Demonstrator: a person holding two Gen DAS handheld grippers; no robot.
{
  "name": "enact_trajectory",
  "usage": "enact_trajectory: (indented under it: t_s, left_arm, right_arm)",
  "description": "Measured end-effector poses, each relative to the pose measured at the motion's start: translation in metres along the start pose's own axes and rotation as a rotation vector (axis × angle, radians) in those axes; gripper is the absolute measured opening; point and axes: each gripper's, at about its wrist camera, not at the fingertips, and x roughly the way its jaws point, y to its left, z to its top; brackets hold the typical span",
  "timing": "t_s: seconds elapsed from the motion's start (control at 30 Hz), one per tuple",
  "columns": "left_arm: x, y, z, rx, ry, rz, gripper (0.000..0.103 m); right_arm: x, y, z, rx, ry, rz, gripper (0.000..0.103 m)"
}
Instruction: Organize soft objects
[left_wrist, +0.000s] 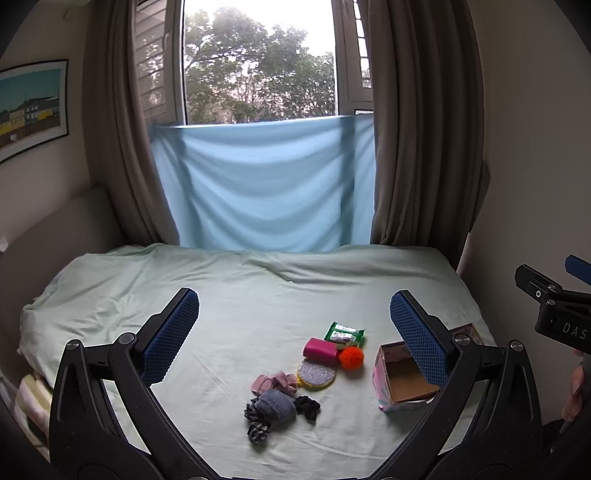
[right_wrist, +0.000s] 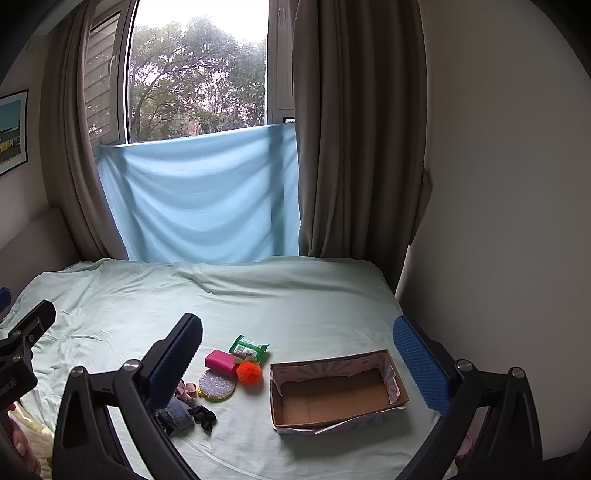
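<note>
Soft objects lie in a loose group on the pale green bed sheet (left_wrist: 229, 295): a green wipes pack (left_wrist: 344, 333), a pink sponge block (left_wrist: 320, 350), an orange pom-pom (left_wrist: 351, 357), a round glittery pad (left_wrist: 317, 374), a pink bow (left_wrist: 274, 382), a grey-blue plush piece (left_wrist: 275, 406), a black scrunchie (left_wrist: 307, 406) and a patterned scrunchie (left_wrist: 256, 424). An empty open cardboard box (right_wrist: 334, 397) sits to their right. My left gripper (left_wrist: 293, 336) is open and empty above the group. My right gripper (right_wrist: 297, 356) is open and empty above the box.
A light blue cloth (left_wrist: 264, 184) hangs over the window sill behind the bed, between brown curtains (left_wrist: 417, 147). A wall (right_wrist: 498, 184) borders the bed's right side. A padded headboard (left_wrist: 48, 229) is at the left. The sheet's far half is wrinkled.
</note>
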Motion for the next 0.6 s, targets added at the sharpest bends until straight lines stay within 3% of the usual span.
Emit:
enact_trajectory:
  t_s: [0.6]
  left_arm:
    - [0.0014, -0.0001, 0.0011, -0.001, -0.009, 0.002, 0.103]
  right_arm:
    - [0.0026, -0.0006, -0.0017, 0.006, -0.005, 0.006, 0.103]
